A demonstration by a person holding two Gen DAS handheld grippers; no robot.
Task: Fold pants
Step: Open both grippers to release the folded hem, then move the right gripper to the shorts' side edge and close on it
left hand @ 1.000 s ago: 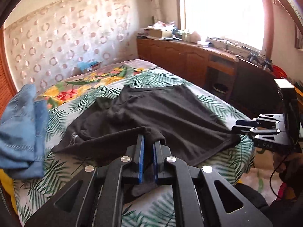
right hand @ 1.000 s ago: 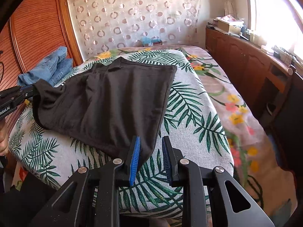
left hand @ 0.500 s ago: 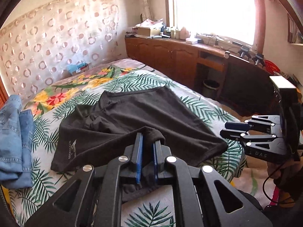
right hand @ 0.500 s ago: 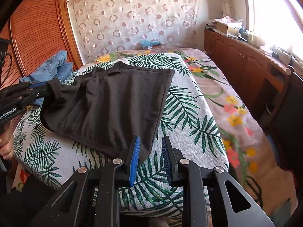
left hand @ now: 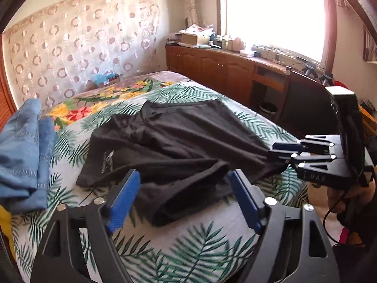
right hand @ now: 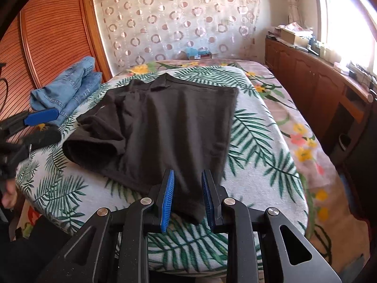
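Closest in, left gripper [left hand: 183, 200] pointing downward over the near edge of the bed [left hand: 188, 243], jaws opening and spread wide, a bunched hem of the black pants [left hand: 179, 146] lying loose between the blue pads [left hand: 123, 198], touched by neither. Beside it, right gripper [right hand: 187, 197] tilted down likewise, fingers narrowly apart around the other near corner of the cloth; whether actually pinching or merely straddling, hard to tell from here. A hand [right hand: 8, 195] partly visible at the left rim of the right view.

Farther on, pants spread across the leaf-print cover, doubled and rumpled on the left side, flatter toward the right. Likely soft, light and limp: no holding a shape, prone to sag and slide when lifted. Best taken at hems or the waistband edge, at two well-separated points, kept taut.

Beyond, on the left, a heap of blue jeans [right hand: 66, 89], apart from the pants.
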